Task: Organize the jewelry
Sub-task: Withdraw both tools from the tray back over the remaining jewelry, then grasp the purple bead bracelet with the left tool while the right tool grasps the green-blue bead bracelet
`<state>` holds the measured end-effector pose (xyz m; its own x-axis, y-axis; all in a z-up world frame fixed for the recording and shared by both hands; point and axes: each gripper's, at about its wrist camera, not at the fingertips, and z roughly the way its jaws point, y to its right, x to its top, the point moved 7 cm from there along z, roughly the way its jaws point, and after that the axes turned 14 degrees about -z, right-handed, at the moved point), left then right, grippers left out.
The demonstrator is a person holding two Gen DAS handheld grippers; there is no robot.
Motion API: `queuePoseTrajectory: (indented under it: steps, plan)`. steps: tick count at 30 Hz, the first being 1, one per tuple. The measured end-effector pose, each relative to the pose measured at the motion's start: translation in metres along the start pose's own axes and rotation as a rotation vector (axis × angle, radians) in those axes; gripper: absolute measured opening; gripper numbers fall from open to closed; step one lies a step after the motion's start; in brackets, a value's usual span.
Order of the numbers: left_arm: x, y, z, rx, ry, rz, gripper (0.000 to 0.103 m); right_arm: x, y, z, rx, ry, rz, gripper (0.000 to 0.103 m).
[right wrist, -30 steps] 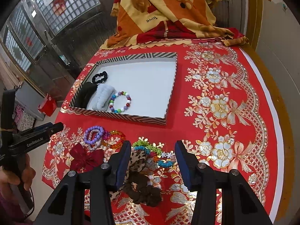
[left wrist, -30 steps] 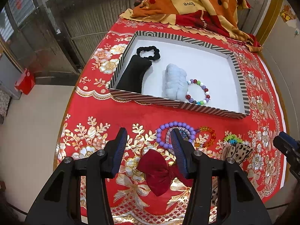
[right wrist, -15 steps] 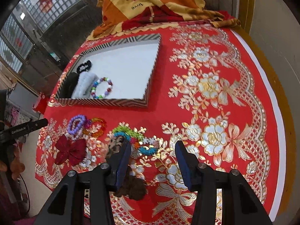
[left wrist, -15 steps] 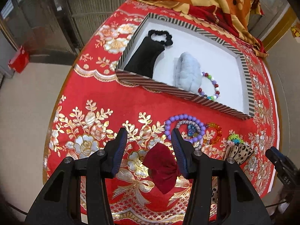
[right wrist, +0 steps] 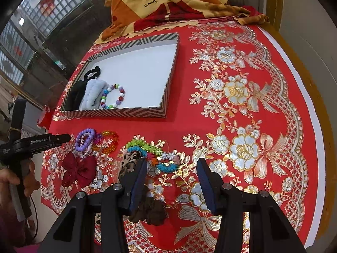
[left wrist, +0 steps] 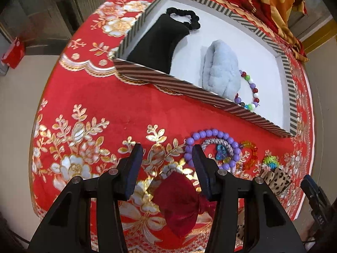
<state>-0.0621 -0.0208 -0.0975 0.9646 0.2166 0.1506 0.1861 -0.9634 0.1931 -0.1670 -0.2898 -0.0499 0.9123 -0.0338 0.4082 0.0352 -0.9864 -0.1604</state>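
Left wrist: left hand-held gripper [left wrist: 166,164] agape above dark red bow [left wrist: 179,200], right hand-held gripper [right wrist: 171,176] likewise agape

R gripper [right wrist: 171,168] jaws apart over red cloth [right wrist: 210,122], nothing btwn; teal bead bracelet [right wrist: 168,166] just ahead, brown scrunchie [right wrist: 151,210] under L finger; striped tray [right wrist: 126,112] farther back

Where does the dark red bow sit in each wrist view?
Left wrist: dark red bow bottom centre, on the cloth between the open left tongs.
Right wrist: bow lower left, below the purple bead bracelet.
Shared landmark: striped tray.
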Motion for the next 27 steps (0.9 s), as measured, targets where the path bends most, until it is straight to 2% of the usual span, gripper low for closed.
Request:
queuePoseTrajectory:
  steps: [5,8,10,15,17,19,21,27]
  plan:
    - [0.003,0.01,0.012,0.02,-0.025,0.034,0.048,-0.004,0.003,-0.001,-0.004,-0.002,0.025,0.047]
    - [0.004,0.016,0.019,0.059,-0.02,0.066,0.048,-0.006,0.004,-0.001,-0.001,-0.002,0.039,0.047]
    - [0.003,0.019,0.025,0.06,-0.042,0.07,0.048,-0.006,0.004,-0.001,-0.003,-0.001,0.043,0.047]
    - [0.008,0.026,0.031,0.061,-0.038,0.08,0.048,-0.005,0.004,0.001,0.001,-0.003,0.052,0.047]
    - [0.01,0.028,0.033,0.063,-0.034,0.091,0.043,-0.004,0.003,0.003,0.005,-0.003,0.053,0.047]
    - [0.012,0.026,0.034,0.085,-0.013,0.111,0.022,-0.003,0.003,0.005,0.009,-0.001,0.053,0.047]
    - [0.016,0.028,0.036,0.092,-0.008,0.115,0.014,-0.002,0.004,0.009,0.011,0.0,0.053,0.047]
    - [0.023,0.028,0.039,0.05,-0.023,0.1,0.008,-0.001,0.002,0.03,0.002,-0.022,-0.008,0.044]
